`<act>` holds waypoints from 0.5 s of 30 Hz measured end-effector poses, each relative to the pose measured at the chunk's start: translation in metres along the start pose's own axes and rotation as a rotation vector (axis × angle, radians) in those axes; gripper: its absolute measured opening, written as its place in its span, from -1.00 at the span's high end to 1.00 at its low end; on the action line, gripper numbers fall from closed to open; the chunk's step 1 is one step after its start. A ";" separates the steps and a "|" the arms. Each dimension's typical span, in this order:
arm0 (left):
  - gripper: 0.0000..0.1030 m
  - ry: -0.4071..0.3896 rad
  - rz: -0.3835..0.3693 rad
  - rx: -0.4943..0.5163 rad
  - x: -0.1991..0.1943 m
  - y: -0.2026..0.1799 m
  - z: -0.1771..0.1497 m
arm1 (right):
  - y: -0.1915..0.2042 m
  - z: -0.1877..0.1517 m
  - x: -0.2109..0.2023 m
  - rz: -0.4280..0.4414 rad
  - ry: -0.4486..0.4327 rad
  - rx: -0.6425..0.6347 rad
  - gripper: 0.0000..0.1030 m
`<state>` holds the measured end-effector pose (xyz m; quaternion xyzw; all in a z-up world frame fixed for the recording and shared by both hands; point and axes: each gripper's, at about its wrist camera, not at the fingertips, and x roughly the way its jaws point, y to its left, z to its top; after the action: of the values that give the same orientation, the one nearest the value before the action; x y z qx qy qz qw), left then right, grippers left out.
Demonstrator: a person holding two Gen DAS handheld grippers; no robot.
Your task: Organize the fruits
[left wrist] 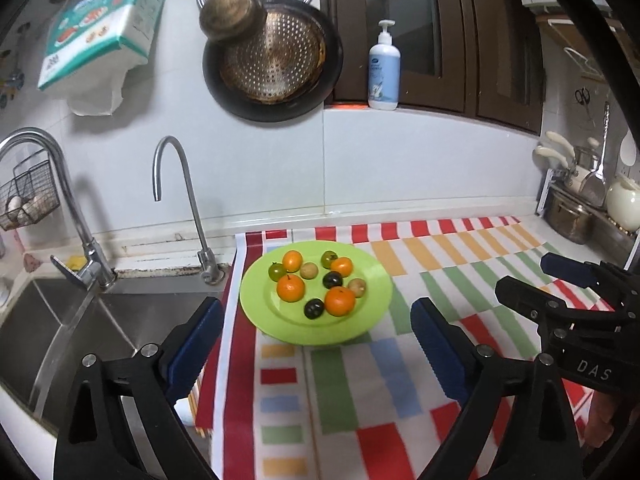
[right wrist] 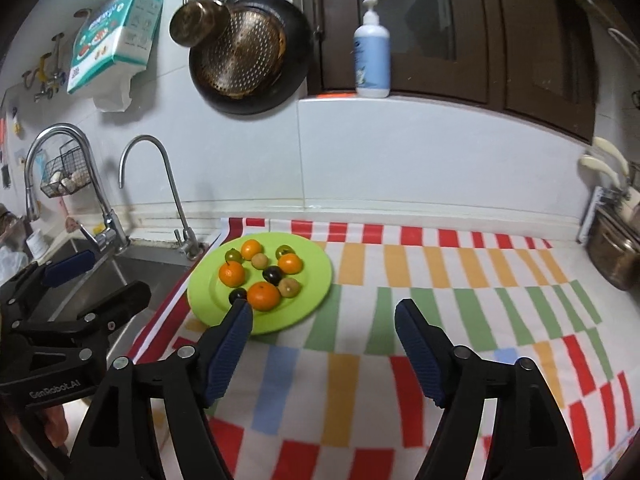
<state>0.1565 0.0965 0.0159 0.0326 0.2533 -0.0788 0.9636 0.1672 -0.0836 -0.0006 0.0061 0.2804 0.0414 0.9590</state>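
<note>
A lime green plate sits on the checkered cloth beside the sink; it also shows in the right wrist view. On it lie several small fruits: oranges, dark plums, green tomatoes and tan round fruits. My left gripper is open and empty, held in front of the plate. My right gripper is open and empty, just right of the plate's front; it shows in the left wrist view at the right.
A steel sink with two taps lies left of the cloth. Pans hang on the wall. A soap bottle stands on the ledge. Pots and utensils stand at the far right.
</note>
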 end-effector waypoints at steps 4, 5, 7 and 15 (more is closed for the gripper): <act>-0.91 -0.016 0.002 0.001 -0.024 -0.015 -0.006 | -0.009 -0.010 -0.029 0.000 -0.015 -0.002 -0.45; -0.92 -0.024 0.005 0.003 -0.031 -0.020 -0.008 | -0.012 -0.012 -0.035 0.000 -0.019 -0.002 -0.45; -0.93 -0.038 0.010 0.008 -0.043 -0.027 -0.011 | -0.016 -0.018 -0.049 0.001 -0.026 -0.001 -0.45; -0.96 -0.078 0.012 0.029 -0.086 -0.055 -0.025 | -0.034 -0.039 -0.101 -0.011 -0.055 0.026 -0.45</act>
<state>0.0611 0.0570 0.0356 0.0451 0.2140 -0.0778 0.9727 0.0638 -0.1264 0.0193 0.0180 0.2545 0.0326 0.9664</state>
